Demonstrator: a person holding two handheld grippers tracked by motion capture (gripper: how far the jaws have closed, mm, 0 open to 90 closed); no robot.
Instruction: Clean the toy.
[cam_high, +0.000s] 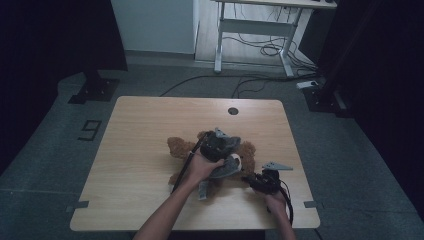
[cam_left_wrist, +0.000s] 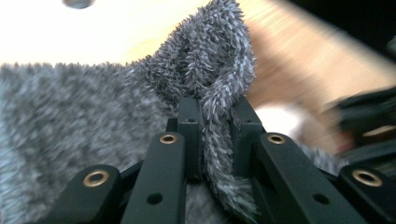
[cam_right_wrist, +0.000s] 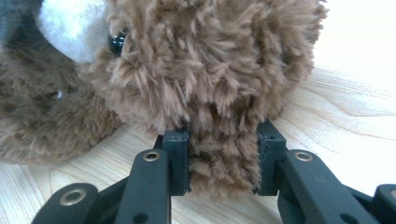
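Forearms enter at bottom. Left gripper (cam_high: 216, 150) is clamped on a fold of grey fuzzy cloth (cam_left_wrist: 70, 121) draped over the brown teddy bear (cam_high: 181, 147) lying mid-table (cam_high: 140, 125). Right gripper (cam_right_wrist: 223, 163) is pinched on the bear's brown plush, anchoring it. I'd pull the cloth slowly, right hand steady.

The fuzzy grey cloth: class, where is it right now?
In the high view the fuzzy grey cloth lies over the brown plush teddy bear mid-table, a fold pinched in the left gripper.
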